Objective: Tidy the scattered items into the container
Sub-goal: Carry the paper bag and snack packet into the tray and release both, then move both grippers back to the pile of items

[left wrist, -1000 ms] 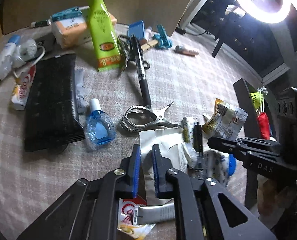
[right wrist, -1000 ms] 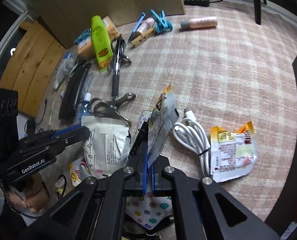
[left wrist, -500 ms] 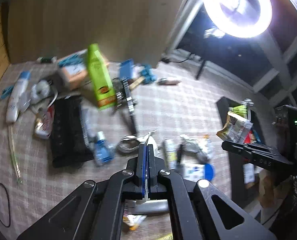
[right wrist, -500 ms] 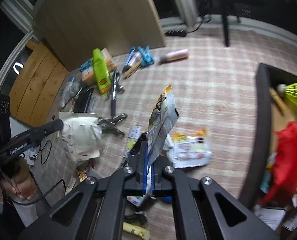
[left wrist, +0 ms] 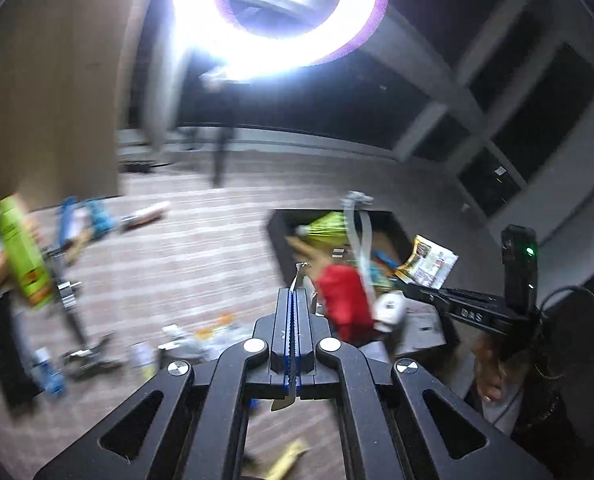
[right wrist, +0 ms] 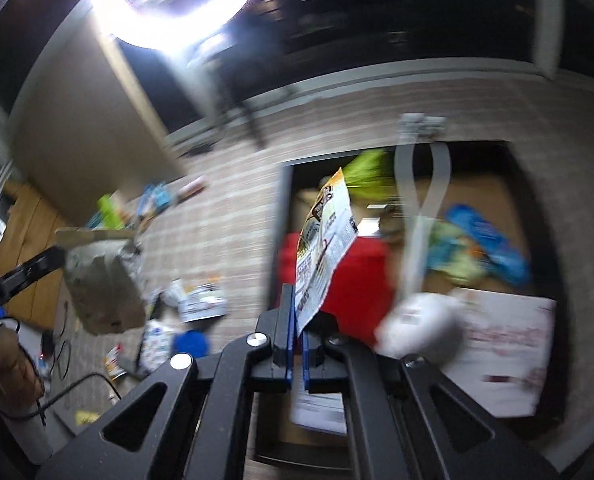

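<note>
right gripper (right wrist: pixel 296 320): fingers closed on the lower edge of a printed snack packet (right wrist: pixel 324 240), which stands up from the pads and leans toward 1 o'clock; in the right wrist view the packet hangs over the near left part of the container (right wrist: pixel 283 208), a dark-walled box filling the 1 to 4 o'clock area. contents already inside: a red item (right wrist: pixel 357 280), a yellow-green shuttlecock (right wrist: pixel 367 172) at 12 o'clock, a white rounded object (right wrist: pixel 421 328) on a white strap, blue and green pieces at 3 o'clock, a white printed card (right wrist: pixel 505 344). left gripper (left wrist: pixel 295 320): fingers together on a crumpled white wrapper (right wrist: pixel 105 280), seen edge-on as a thin sliver between the pads in its own view; from the right wrist view it hangs at 9 o'clock, short of the box wall, over the striped mat (left wrist: pixel 185 248). step in hand, as judged: carry and drop, both loads lifted, the right one at the box and the left one a little behind. next move, as judged: part the right fingers over the box so the packet falls inside the wall, then bring the wrapper across the near wall before release. remaining on the mat at 8 to 10 o'clock of the left view: green tube (left wrist: pixel 21 252), blue pegs, a pen, small packets, all blurred.
</note>
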`<control>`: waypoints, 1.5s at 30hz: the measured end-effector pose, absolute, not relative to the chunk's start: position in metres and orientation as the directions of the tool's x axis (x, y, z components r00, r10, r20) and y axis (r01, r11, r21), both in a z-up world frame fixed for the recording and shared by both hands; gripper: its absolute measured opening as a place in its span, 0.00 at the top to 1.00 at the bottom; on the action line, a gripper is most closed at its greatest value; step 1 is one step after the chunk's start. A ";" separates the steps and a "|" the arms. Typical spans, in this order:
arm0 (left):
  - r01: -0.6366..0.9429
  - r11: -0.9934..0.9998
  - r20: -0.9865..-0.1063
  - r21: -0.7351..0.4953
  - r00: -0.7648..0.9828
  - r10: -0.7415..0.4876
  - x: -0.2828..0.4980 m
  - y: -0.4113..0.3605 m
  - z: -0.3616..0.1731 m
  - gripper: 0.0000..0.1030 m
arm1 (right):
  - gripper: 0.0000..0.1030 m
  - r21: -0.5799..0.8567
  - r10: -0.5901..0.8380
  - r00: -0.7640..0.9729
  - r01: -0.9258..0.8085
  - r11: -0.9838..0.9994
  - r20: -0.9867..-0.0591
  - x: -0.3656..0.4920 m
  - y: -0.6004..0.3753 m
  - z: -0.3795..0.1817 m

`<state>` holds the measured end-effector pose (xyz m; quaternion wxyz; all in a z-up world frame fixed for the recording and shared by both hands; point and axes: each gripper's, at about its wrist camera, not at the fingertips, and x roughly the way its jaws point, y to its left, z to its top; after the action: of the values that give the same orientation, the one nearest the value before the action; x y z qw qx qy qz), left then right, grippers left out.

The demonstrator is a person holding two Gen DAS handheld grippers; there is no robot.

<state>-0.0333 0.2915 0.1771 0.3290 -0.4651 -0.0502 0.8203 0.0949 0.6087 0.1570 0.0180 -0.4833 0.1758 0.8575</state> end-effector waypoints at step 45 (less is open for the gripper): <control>-0.375 -0.840 -0.727 -0.392 -0.433 0.533 -0.049 0.213 0.184 0.58 | 0.60 0.343 -0.229 -0.481 -0.163 -0.925 -0.846 0.119 0.590 0.158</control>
<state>-0.0488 0.2134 0.1837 0.2694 -0.4591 -0.0861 0.8422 0.1185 0.5897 0.1581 -0.0198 -0.5090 0.1928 0.8387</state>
